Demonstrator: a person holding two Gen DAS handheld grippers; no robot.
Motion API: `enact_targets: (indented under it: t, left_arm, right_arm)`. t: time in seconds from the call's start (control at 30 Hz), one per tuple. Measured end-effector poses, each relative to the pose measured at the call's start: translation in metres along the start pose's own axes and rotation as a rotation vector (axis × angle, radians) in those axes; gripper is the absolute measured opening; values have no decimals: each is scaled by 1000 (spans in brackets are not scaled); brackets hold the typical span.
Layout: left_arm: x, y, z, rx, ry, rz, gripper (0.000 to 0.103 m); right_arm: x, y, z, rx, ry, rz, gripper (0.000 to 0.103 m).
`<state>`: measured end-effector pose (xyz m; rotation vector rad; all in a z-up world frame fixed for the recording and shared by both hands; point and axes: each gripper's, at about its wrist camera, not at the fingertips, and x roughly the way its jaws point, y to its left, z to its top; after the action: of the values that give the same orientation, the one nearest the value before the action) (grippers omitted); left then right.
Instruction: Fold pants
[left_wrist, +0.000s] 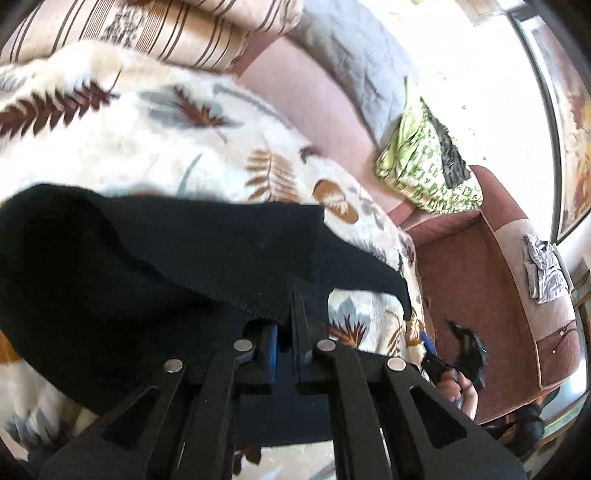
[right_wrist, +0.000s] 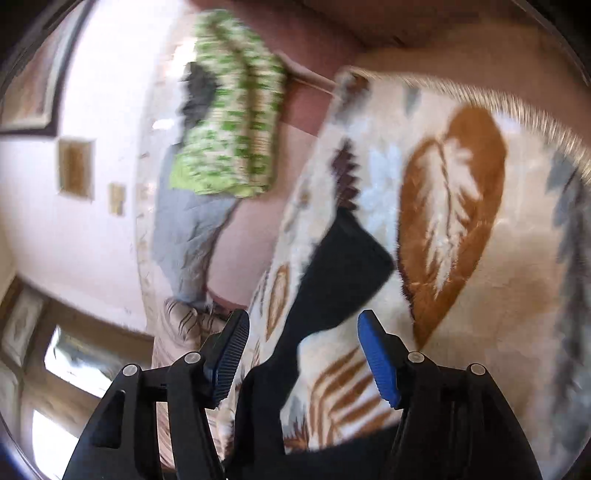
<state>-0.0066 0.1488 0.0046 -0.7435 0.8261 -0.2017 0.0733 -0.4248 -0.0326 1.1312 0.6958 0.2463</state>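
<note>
Grey rag (left_wrist: 546, 268) on sofa arm: left view only.

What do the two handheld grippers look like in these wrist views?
Both are black plastic linkage frames with triangular cut-outs and round silver pivot pins. The right gripper has blue ribbed pads on its fingers. The left gripper shows blue pads too, mostly hidden. No cables or markings visible.

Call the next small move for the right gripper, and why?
Probably ease the right gripper forward and close it on the black knit pants. Its blue pads stand open with the dark cloth lying between them, ungripped, on the leaf-print fleece blanket, while the left gripper is already shut on the pants' edge.
</note>
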Motion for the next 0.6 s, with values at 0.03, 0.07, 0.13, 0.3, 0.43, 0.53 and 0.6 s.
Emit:
enact_targets:
  t: [0.03,0.07,0.13,0.3,0.43,0.53,0.6]
  left_arm:
    - [0,0,1,2,-14,4,3]
    - [0,0,2,2,-24,4,3]
    - [-3,-1,4,11,-56,-6,3]
    - [-16,4,13,17,-119,-1,3]
    - [-15,12,39,-28,-151,15,3]
    - [-9,19,83,-68,-228,73,3]
    - [4,33,107,-116,-249,116,5]
  right_arm:
    - [8,-4,4,14,2,-17,64]
    - [17,-7,7,13,7,-46,64]
    - [30,-13,14,8,8,-118,61]
    - [51,-6,24,-54,5,-181,61]
    - [55,4,22,-111,-6,-227,21]
    - [44,10,18,-150,-47,-222,3]
    - [27,19,19,-177,-100,-185,3]
